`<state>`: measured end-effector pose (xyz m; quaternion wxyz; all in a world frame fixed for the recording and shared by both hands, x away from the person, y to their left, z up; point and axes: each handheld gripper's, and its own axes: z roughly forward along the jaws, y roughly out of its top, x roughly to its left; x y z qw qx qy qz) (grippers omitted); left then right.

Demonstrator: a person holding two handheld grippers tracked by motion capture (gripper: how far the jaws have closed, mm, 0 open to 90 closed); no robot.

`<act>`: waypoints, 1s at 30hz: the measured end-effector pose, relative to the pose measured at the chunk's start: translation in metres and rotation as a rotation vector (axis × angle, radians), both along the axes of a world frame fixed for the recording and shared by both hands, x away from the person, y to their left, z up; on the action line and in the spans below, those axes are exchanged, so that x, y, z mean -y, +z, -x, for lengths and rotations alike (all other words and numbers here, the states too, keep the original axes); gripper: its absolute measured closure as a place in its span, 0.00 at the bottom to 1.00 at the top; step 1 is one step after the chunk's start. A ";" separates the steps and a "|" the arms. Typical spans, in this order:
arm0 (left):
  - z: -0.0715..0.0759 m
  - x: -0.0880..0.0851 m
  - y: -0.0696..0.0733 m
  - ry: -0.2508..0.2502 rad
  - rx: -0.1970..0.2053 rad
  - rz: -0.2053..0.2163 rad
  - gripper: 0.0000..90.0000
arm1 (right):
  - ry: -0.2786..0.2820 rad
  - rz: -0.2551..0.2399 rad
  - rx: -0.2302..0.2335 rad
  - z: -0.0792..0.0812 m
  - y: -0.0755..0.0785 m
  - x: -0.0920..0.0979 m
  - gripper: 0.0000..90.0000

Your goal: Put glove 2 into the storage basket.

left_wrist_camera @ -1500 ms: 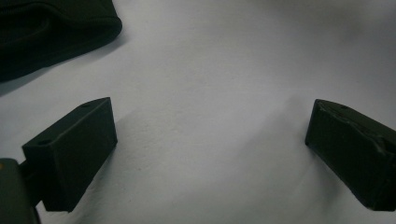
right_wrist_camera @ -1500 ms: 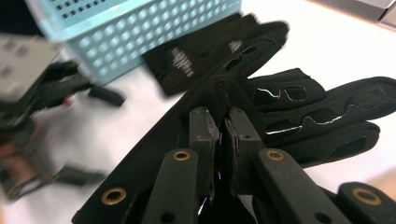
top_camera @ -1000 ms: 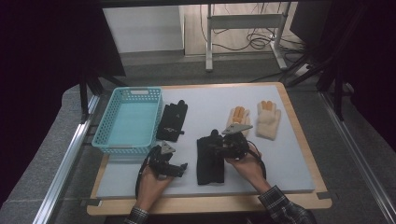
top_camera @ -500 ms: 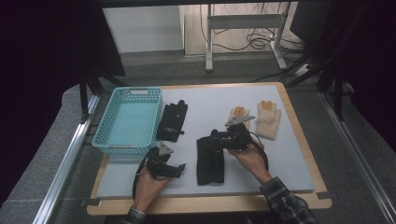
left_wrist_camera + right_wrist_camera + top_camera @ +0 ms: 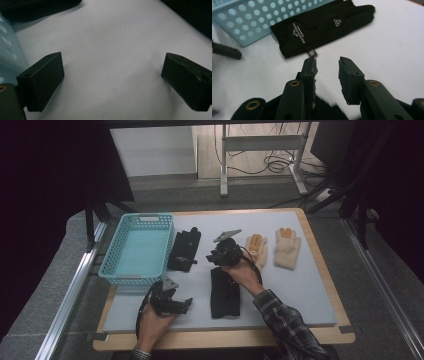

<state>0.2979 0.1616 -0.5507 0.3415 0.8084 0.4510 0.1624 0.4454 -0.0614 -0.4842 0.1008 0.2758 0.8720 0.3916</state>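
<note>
A black glove (image 5: pixel 184 249) lies flat beside the basket, its cuff loop toward my right gripper (image 5: pixel 225 252). In the right gripper view that glove (image 5: pixel 322 25) is just ahead of my right gripper (image 5: pixel 327 63). Its jaws have just been closing and stand apart with nothing between them. A second black glove (image 5: pixel 224 292) lies under and behind that hand. My left gripper (image 5: pixel 167 300) rests low near the table's front, and in its own view the left gripper (image 5: pixel 112 67) is wide open over bare white table.
A light blue basket (image 5: pixel 137 247) stands at the left of the white board. A tan glove with orange fingertips (image 5: pixel 256 249) and a cream glove (image 5: pixel 286 247) lie to the right. Beyond the board's wooden edge (image 5: pixel 225 337) there are metal rails.
My right gripper has moved left, away from the tan glove and toward the black glove by the basket, and its jaws have narrowed. The left hand has stayed in place.
</note>
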 end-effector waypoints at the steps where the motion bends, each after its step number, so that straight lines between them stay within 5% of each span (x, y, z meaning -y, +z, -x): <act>1: 0.000 0.000 0.000 -0.001 -0.001 -0.002 0.05 | 0.009 0.010 -0.004 -0.008 -0.003 -0.013 0.73; 6: 0.000 0.000 0.000 0.000 -0.002 0.001 0.05 | 0.018 0.031 0.008 -0.021 -0.007 -0.034 0.70; 17: 0.000 0.000 0.000 0.000 -0.001 0.003 0.05 | -0.016 -0.019 -0.023 -0.060 -0.022 -0.073 0.54; 24: 0.000 0.000 0.000 0.000 -0.003 0.002 0.05 | -0.033 0.017 -0.026 -0.071 -0.041 -0.098 0.47; 27: 0.000 0.000 0.000 0.000 -0.003 0.002 0.05 | -0.035 0.064 -0.015 -0.071 -0.047 -0.104 0.49; 29: 0.000 0.000 0.000 0.000 -0.003 0.002 0.05 | -0.071 0.050 -0.059 -0.072 -0.047 -0.105 0.67; 30: 0.000 0.000 0.000 0.000 -0.003 0.002 0.05 | -0.071 0.050 -0.059 -0.072 -0.047 -0.105 0.67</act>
